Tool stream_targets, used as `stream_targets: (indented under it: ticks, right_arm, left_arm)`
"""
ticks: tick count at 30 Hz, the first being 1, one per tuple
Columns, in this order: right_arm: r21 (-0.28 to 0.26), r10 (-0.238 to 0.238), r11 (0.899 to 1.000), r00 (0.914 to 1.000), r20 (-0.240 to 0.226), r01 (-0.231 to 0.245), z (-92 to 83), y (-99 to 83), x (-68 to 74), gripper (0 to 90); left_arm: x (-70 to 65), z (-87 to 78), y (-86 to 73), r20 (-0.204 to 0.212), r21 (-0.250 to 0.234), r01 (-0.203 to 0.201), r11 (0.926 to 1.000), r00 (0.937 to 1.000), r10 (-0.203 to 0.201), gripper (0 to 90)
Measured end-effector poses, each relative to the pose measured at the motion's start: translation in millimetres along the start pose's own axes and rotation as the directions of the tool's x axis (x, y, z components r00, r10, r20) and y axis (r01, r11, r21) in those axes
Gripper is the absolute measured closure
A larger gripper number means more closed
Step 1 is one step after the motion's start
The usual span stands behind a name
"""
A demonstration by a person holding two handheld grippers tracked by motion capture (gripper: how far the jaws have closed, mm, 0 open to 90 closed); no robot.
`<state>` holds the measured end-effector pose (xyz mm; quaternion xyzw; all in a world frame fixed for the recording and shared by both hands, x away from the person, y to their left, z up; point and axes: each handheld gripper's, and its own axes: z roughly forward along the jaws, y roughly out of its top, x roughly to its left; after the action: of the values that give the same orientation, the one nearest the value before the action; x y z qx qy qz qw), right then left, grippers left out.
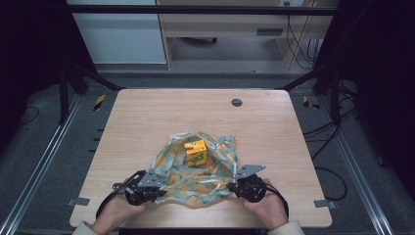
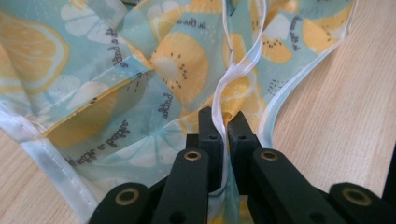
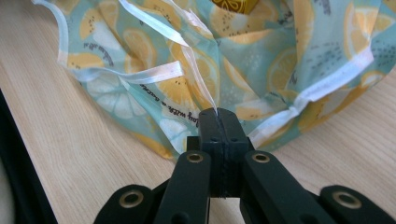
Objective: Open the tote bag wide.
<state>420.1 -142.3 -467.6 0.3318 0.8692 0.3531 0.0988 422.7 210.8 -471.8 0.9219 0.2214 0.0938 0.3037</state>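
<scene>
Fabric printed with lemon and kiwi slices on pale blue, a drawstring bag point(image 1: 198, 169), lay rumpled at the near middle of the wooden worktop point(image 1: 147, 117). A small yellow carton point(image 1: 195, 152) with green markings stood on top of the cloth; its print was too small to read. Dark cursive writing ran across the cloth in the left gripper view, seen upside down and not legible with certainty.

The left tool point(image 2: 223, 122) sat at the bag's near left edge, its jaws almost together with a white ribbon point(image 2: 233, 79) pinched between them. The right tool point(image 3: 218, 117) sat at the near right edge, jaws pressed tight on the end of another white ribbon strand point(image 3: 198, 74). A hand point(image 1: 117, 210) held each tool from the near edge. A grey round plug point(image 1: 237, 102) was set in the worktop's far side
</scene>
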Motion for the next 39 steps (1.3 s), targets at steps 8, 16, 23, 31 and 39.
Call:
stream_targets:
  ticks: [8,16,23,31,39]
  right_arm:
    - [0.032,0.023,0.999,0.9997,0.009,-0.023,4.1,-7.7,-2.1,90.0]
    - [0.004,0.016,1.000,0.9996,0.022,-0.016,0.5,-9.9,0.2,88.9]
    - [-0.077,0.013,0.997,0.9983,0.056,-0.008,-10.9,6.9,-0.4,55.5]
    - [-0.085,-0.035,0.995,0.9953,0.091,0.043,-11.9,56.2,-10.4,40.2]
    - [-0.017,-0.044,0.999,0.9889,0.142,0.047,27.5,85.1,-30.5,50.9]
  left_arm:
    - [-0.7,0.0,-2.0,-0.013,0.012,-0.002,0.9999,0.9999,0.002,86.8]
    - [-1.4,1.4,-2.4,-0.017,0.014,-0.001,0.9999,0.9999,0.001,86.7]
    - [-3.6,2.7,-1.3,-0.010,0.018,-0.011,0.9998,0.9999,0.011,86.5]
    - [-4.2,2.1,-0.8,-0.011,0.016,-0.014,0.9998,0.9998,0.014,86.5]
    - [-4.5,2.3,-0.3,-0.011,0.009,-0.011,0.9999,0.9999,0.011,86.5]
